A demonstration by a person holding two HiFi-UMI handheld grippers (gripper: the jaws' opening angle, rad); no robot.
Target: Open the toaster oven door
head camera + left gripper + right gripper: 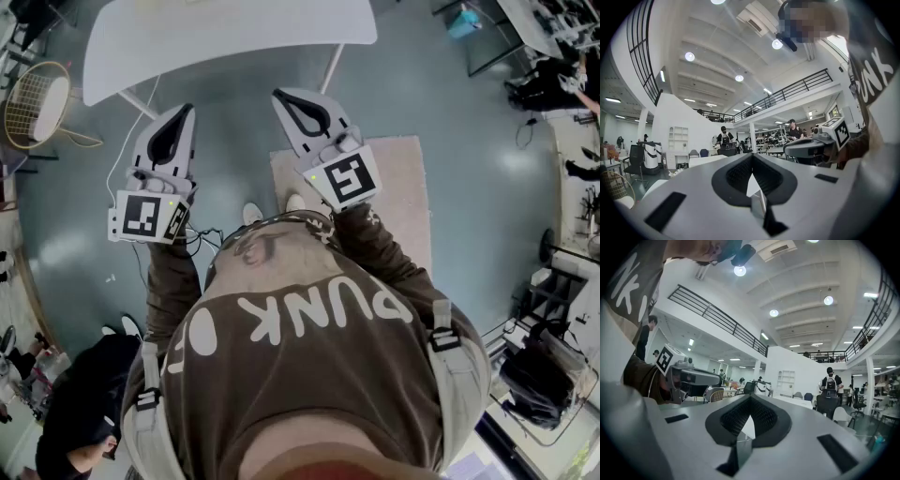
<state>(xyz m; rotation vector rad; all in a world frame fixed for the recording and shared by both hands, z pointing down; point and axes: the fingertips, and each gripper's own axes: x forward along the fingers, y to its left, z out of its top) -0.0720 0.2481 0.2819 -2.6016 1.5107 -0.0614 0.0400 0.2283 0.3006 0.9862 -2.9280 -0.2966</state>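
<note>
The left gripper and right gripper are both pressed together, holding nothing, and no toaster oven is in sight, so find it first, then spread one gripper for its door.

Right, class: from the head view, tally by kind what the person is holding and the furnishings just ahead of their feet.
Claws: 2 (left claw, right claw)
Marker cubes: 2 (left cube, right cube)
White table: 1
Beige rug: 1
Total: 6
</note>
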